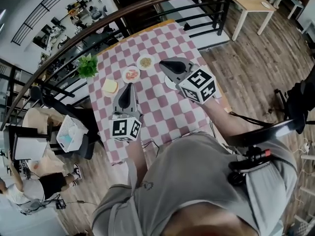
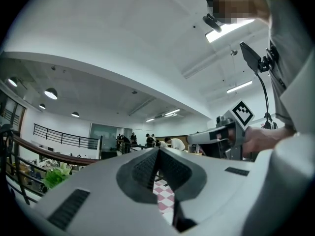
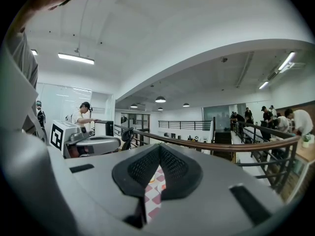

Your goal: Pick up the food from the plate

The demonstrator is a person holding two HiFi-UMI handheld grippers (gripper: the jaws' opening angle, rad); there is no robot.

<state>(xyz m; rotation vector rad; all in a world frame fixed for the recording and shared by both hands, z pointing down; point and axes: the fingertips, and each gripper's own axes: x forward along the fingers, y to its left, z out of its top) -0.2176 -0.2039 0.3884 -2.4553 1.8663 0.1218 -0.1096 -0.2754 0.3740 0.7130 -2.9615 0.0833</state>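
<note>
Food: bread slice (image 1: 110, 86) just below plant (image 1: 87, 65); red-food plate (image 1: 124, 76) & pale-food plate (image 1: 139, 63) to plant's right. Left gripper (image 1: 130, 86) is raised between bread & red plate, right gripper (image 1: 163, 63) right of pale plate. Both have jaws closed, nothing held. Checked tablecloth (image 1: 162, 114); curved railing (image 1: 147, 5) behind plant.

1 desk (image 1: 167, 116) in a checked cloth. On it: 1 plant (image 1: 87, 66), 1 yellow slice (image 1: 110, 86) and 2 round plates, 1 red-topped plate (image 1: 131, 74) and 1 pale-topped plate (image 1: 145, 62). 1 more white piece (image 1: 169, 84) shows beside the right claw; whether it is a 3rd plate cannot be told. 2 claws: left claw (image 1: 129, 86), right claw (image 1: 163, 64), each with 1 marker cube. 1 wooden table (image 1: 253, 4) beyond the railing.
</note>
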